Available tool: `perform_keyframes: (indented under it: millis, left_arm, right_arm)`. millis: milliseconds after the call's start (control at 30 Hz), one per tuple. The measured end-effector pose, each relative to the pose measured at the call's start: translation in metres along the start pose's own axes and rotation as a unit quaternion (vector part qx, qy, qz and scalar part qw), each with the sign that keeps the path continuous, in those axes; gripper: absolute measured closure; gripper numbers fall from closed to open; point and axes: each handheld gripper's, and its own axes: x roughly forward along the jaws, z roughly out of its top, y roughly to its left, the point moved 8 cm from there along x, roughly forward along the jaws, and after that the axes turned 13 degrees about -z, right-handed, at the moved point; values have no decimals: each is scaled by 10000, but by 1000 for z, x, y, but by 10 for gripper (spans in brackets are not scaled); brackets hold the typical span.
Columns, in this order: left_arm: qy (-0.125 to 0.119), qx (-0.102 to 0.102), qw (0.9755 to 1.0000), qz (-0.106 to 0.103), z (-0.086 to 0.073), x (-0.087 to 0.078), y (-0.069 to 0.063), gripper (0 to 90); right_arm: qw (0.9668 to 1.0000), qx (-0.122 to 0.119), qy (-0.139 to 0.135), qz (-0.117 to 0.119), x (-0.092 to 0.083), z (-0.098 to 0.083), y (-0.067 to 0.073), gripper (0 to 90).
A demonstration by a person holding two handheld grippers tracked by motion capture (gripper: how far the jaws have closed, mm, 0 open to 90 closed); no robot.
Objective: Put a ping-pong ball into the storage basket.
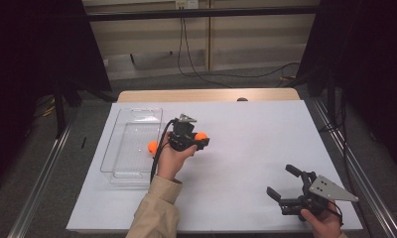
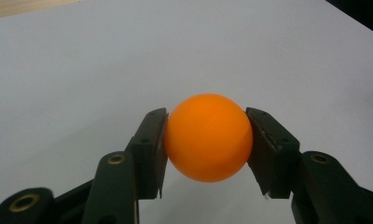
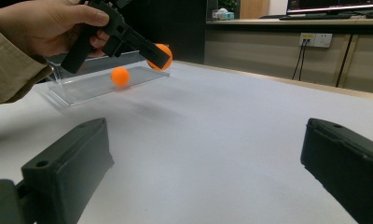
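- The held ball (image 2: 208,137) sits clamped between the left gripper's (image 2: 207,144) pads, above the white table (image 1: 246,148), just right of the tray (image 1: 137,119)
- In the high view the left gripper (image 1: 189,139) is held by a hand (image 1: 172,157) beside the tray's right wall; a beige sleeve (image 1: 154,210) trails to the bottom edge
- A second ball (image 1: 152,147) lies in the clear tray, near its right wall
- The right gripper (image 1: 286,186) rests at the near right of the table, well apart; its jaws stand wide with nothing between them
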Motion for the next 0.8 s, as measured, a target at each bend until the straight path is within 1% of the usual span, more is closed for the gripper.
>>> perform_keyframes:
  millis: [433,533,667,800]
  left_arm:
    - [-64,-110,9999,81,1,-8,6,510]
    - [-79,-104,9999,90,1,-9,7,510]
    - [-38,-114,9999,100,0,-11,8,510]
    - [-90,-129,9998,104,1,-12,9,510]
  right_arm:
    - [10000,-1,0,4,0,0,0,12]
    - [10000,0,0,4,0,0,0,12]
    - [10000,2,10,10,0,0,0,12]
    - [10000,3,8,12,0,0,1,12]
